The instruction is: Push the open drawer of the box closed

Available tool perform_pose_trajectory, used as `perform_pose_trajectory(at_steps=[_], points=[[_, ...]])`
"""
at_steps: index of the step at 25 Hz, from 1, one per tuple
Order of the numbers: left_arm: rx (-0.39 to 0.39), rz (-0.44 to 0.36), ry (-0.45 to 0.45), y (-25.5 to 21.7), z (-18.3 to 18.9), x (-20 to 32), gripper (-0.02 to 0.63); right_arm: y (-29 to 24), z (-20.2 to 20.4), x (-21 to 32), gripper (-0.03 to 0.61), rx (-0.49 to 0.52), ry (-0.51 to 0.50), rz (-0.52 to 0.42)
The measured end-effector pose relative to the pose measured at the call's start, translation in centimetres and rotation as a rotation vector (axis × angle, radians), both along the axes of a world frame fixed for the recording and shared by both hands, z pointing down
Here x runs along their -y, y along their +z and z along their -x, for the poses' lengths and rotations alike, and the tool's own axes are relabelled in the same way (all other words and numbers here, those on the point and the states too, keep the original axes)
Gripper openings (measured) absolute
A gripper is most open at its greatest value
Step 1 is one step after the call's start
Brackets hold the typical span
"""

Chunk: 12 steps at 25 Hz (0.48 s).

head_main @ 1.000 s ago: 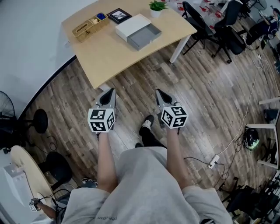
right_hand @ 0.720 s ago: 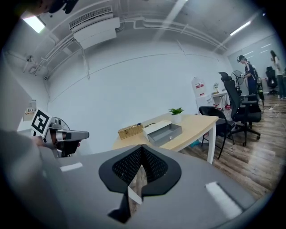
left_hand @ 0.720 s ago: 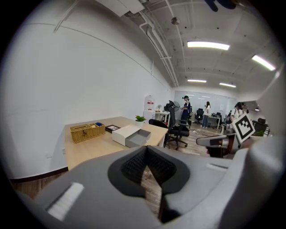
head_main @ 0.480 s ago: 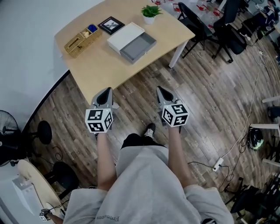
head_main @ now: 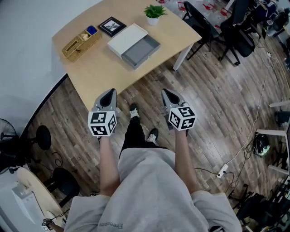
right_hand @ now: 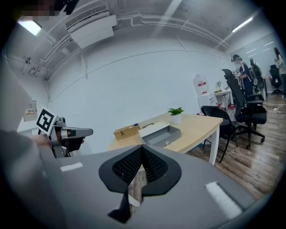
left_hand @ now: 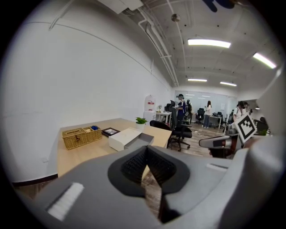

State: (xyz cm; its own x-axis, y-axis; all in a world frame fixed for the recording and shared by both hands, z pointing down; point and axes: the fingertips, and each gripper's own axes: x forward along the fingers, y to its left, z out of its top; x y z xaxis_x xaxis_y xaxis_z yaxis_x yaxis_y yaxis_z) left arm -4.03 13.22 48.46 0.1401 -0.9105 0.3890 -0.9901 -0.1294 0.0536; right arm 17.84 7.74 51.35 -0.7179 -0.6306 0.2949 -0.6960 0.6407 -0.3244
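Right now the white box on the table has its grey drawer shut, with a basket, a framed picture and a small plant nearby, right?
Not shut: the head view shows the grey drawer pulled out of the white box, open. The basket, framed picture and small plant are indeed nearby on the table.

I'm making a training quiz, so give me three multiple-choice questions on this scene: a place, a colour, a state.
1. Where is the small green potted plant? A. on the light wooden table B. on the floor C. in a basket
2. What colour is the open drawer of the white box? A. red B. grey C. yellow
3. Jaws of the left hand-held gripper are: A. wide apart B. gripping the drawer C. together, empty
Answers: A, its pot sits on the tabletop; B, its tray is grey; C, pads meet, nothing between.
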Motion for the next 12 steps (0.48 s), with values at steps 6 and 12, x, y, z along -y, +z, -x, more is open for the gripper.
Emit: perform_pose_trajectory(at_steps=[6,12], points=[[-0.013,-0.018,-0.01,-0.6,2.7,4.0,0.052,0.0,2.4,3.9,0.002,-0.041,-0.017,-0.011],[0.0,-0.013,0.019,-1.1,4.1,9.1,0.052,-0.2,4.1,8.4,0.002,-0.066,-0.016,-0.008]])
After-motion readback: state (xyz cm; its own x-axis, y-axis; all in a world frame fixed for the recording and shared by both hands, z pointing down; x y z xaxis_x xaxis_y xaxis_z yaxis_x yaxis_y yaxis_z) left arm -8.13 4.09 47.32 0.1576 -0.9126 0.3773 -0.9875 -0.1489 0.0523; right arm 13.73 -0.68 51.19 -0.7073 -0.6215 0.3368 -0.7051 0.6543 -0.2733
